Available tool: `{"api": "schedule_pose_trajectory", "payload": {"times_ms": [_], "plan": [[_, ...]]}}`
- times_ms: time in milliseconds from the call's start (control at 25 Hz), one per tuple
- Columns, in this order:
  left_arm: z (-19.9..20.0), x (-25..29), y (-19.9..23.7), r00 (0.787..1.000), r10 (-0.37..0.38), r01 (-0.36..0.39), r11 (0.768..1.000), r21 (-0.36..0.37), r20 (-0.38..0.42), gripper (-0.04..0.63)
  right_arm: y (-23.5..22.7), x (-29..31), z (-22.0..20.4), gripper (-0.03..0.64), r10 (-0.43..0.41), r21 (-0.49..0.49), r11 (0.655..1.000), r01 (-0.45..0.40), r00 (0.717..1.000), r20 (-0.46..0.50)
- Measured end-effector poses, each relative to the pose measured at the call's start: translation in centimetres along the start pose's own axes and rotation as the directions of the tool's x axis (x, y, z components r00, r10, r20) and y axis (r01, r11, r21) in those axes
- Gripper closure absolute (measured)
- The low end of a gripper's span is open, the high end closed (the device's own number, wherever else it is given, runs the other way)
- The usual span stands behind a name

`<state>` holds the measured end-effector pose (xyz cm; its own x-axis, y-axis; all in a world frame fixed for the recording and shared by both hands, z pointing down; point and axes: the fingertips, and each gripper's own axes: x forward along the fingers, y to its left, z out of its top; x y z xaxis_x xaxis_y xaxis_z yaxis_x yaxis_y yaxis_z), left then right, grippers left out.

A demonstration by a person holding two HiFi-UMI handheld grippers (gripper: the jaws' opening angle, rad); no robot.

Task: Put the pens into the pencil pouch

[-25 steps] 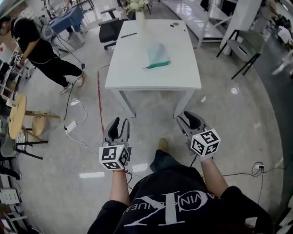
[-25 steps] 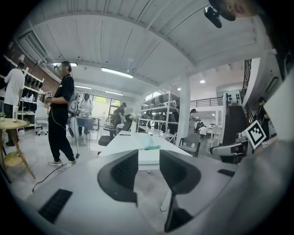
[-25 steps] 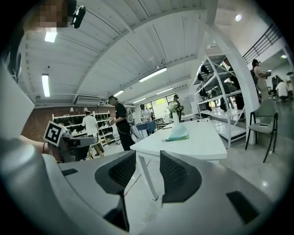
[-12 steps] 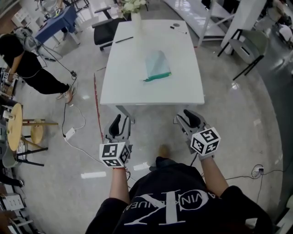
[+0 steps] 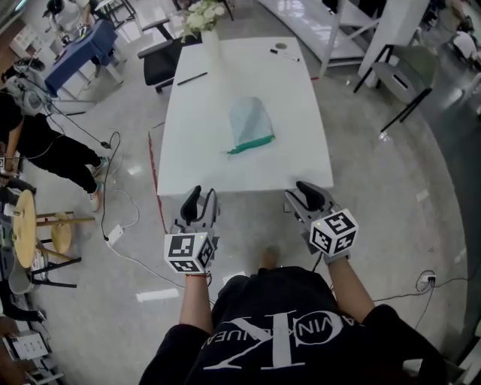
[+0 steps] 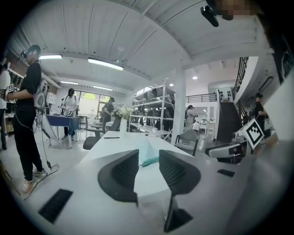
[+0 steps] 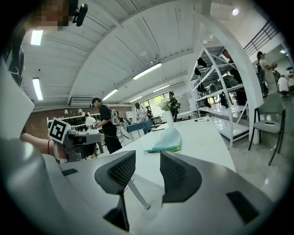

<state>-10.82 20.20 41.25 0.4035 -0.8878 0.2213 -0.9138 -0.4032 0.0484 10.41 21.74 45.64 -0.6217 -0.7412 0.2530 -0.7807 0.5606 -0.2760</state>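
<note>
A pale translucent pencil pouch (image 5: 248,120) with a green zipper edge lies mid-table on the white table (image 5: 203,162). One black pen (image 5: 192,78) lies at the far left of the table, and another pen (image 5: 284,53) lies at the far right. My left gripper (image 5: 200,203) and right gripper (image 5: 304,197) hover at the table's near edge, both open and empty. The left gripper view shows the pouch (image 6: 148,155) ahead between the jaws of the left gripper (image 6: 148,161). In the right gripper view the pouch (image 7: 166,140) lies beyond the right gripper (image 7: 148,164).
A vase of white flowers (image 5: 201,16) stands at the table's far left corner, with a small round object (image 5: 281,46) near the far pen. A black office chair (image 5: 159,59) sits behind the table. A person (image 5: 30,143) stands at the left. Cables cross the floor (image 5: 113,225).
The table has come nearer in the head view. Both grippers, earlier over the floor short of it, now reach its near edge. The person at the left has shifted outward.
</note>
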Motion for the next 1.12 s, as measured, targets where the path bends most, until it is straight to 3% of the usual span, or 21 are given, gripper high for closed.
{"api": "schedule_pose_trajectory", "payload": {"times_ms": [480,680,840,1120], "plan": [[-1.3,3.5,1.1,0.996,-0.053,0.056,0.998,0.027,-0.078,0.459,-1.3,2.3,-0.3,0.443,-0.014,0.043,0.999,0.015,1.000,-0.018],[-0.9,8.5,1.3,0.984,-0.133,0.143,0.986,0.090,-0.116,0.457,-2.7,4.0,-0.3,0.443,-0.032,0.053,0.998,0.034,0.999,-0.041],[-0.4,12.3,0.9,0.961,-0.222,0.244,0.961,0.127,-0.167,0.456,-3.4,5.7,0.3,0.442,-0.054,0.069,0.996,0.058,0.997,-0.054],[-1.5,18.7,0.6,0.901,-0.324,0.384,0.905,0.183,-0.288,0.425,-5.1,9.4,1.5,0.442,-0.082,0.084,0.993,0.088,0.994,-0.073]]}}
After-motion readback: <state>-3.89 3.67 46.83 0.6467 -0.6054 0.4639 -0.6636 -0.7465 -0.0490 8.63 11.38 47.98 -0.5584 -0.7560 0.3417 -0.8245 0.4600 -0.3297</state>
